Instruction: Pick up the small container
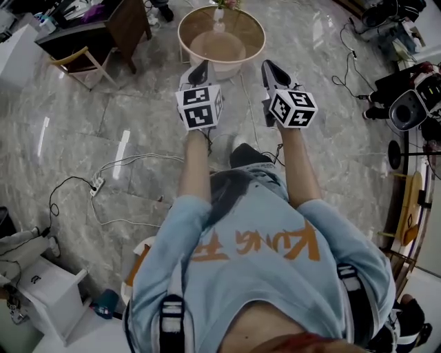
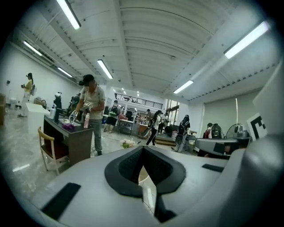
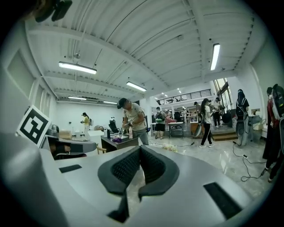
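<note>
A round table with a wooden rim (image 1: 182, 38) stands on the marble floor ahead of me. On it sits a small pale container (image 1: 219, 27), with flowers (image 1: 227, 3) at the far edge. My left gripper (image 1: 200, 67) and right gripper (image 1: 270, 65) are held side by side in the air, short of the table's near rim. Both point up and outward, so the gripper views show the ceiling and the hall, not the container. The left gripper (image 2: 143, 150) has its dark pads meeting at the tips with nothing between them. The right gripper (image 3: 139, 148) is likewise shut and empty.
A dark desk and a wooden chair (image 1: 83, 65) stand at the far left. Cables and a power strip (image 1: 96, 185) lie on the floor to my left. A white cabinet (image 1: 48, 289) is at the lower left, and equipment (image 1: 406, 107) at the right. Several people (image 3: 131, 119) stand farther off in the hall.
</note>
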Demonstrator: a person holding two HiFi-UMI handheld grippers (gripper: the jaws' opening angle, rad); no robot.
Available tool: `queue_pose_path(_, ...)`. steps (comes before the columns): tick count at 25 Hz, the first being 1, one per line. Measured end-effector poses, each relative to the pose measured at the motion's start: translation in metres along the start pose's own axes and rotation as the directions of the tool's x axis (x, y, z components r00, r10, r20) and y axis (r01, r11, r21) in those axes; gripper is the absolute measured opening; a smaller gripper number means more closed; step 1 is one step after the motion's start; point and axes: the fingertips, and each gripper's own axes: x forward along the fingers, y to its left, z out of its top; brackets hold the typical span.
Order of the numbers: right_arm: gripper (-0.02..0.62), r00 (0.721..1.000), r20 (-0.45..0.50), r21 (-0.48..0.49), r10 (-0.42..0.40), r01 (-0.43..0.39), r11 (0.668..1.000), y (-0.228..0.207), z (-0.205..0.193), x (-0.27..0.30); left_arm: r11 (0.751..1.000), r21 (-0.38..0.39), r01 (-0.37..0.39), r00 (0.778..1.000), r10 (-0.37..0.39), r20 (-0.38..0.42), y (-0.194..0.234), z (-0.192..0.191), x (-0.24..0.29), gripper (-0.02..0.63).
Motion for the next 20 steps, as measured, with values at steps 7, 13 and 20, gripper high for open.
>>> queue_pose_path(7,0.012,0.999,0.02,0.07,-0.033,0.032,0.997,-0.035,0.005,0.012,0.999,-0.026,0.018,1.0,-0.018,-0.015,0.0,-0.001,0.019,0.023)
queue_pose_path(13,0.012,0.998,0.06,0.091,-0.008,0.002,0.996,-0.05,0.013,0.053,0.999,-0.009,-0.033,0.999,0.033,0.006,0.026,0.016,0.047,0.023)
queue_pose_path(20,0.012,0.997,0.075,0.139,-0.015,0.004,0.99,-0.118,0.016,0.114,0.998,-0.004,-0.057,0.998,0.057,-0.01,0.035,0.022,0.127,0.023)
